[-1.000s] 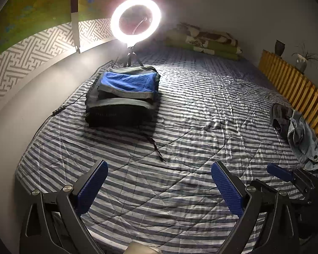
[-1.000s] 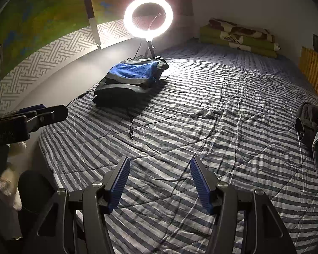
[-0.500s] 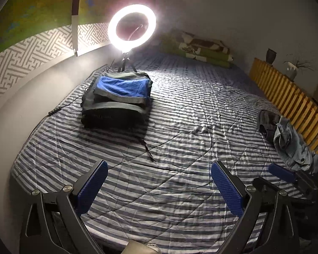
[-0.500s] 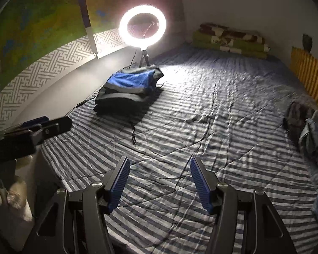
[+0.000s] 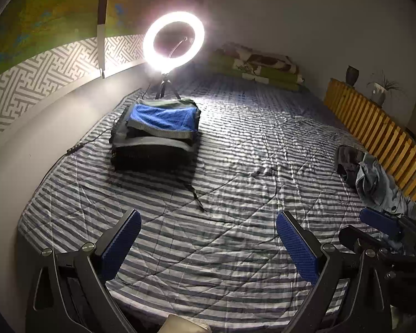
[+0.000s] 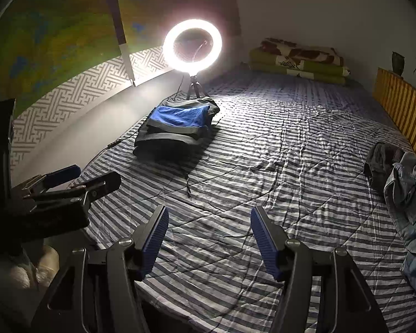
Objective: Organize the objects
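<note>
A stack of folded clothes (image 5: 156,133), blue on top over grey and black, rests on the striped bed (image 5: 235,172) near the left wall; it also shows as the stack (image 6: 177,133) in the right wrist view. A loose heap of grey and denim clothes (image 5: 374,177) lies at the bed's right side, seen as the heap (image 6: 402,188). My left gripper (image 5: 208,230) hangs open over the bed's near edge, nothing between its blue pads. My right gripper (image 6: 209,227) is open and empty too, above the near edge. Both are far from either pile.
A lit ring light (image 5: 174,45) on a small tripod stands behind the stack, its cable trailing along the left wall. Folded blankets (image 5: 258,68) lie at the bed's far end. A wooden slatted rail (image 5: 374,127) runs along the right side.
Both grippers have drawn back and upward from the bed, so more of the near edge and the room shows. The jaws stay as wide as before; the clothes have not moved.
</note>
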`<state>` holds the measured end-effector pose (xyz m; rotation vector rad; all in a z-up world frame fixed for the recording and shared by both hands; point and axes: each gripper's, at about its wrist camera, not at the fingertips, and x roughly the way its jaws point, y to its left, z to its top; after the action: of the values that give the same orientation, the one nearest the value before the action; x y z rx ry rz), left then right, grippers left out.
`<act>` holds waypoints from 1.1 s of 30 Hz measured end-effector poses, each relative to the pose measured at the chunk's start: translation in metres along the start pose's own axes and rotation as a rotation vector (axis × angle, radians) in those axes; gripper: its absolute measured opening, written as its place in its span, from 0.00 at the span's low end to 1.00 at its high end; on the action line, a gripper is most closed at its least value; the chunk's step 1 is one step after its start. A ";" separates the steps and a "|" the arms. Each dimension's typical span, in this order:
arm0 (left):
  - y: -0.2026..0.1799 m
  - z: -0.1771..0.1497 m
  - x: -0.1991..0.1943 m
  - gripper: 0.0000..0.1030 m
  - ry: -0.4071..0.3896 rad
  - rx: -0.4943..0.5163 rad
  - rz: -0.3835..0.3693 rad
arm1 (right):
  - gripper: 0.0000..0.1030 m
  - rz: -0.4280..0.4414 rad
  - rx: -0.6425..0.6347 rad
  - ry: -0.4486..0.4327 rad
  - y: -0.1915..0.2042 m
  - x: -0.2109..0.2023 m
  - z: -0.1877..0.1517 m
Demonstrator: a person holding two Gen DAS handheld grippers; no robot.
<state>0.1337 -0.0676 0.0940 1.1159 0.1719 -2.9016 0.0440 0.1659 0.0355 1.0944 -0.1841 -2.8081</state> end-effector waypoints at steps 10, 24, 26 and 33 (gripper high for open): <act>0.024 -0.008 0.023 0.97 0.060 -0.045 0.035 | 0.56 0.014 0.010 0.075 0.003 0.030 -0.007; 0.014 0.011 0.045 0.97 0.076 -0.028 0.063 | 0.56 0.021 -0.030 0.085 -0.003 0.048 0.011; 0.012 0.011 0.046 0.97 0.080 -0.024 0.061 | 0.56 0.023 -0.028 0.082 -0.004 0.047 0.012; 0.005 0.007 0.036 0.97 0.081 -0.006 0.064 | 0.56 0.020 -0.008 0.068 -0.010 0.037 0.005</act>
<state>0.1026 -0.0726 0.0742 1.2151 0.1436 -2.8008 0.0132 0.1703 0.0130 1.1776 -0.1755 -2.7467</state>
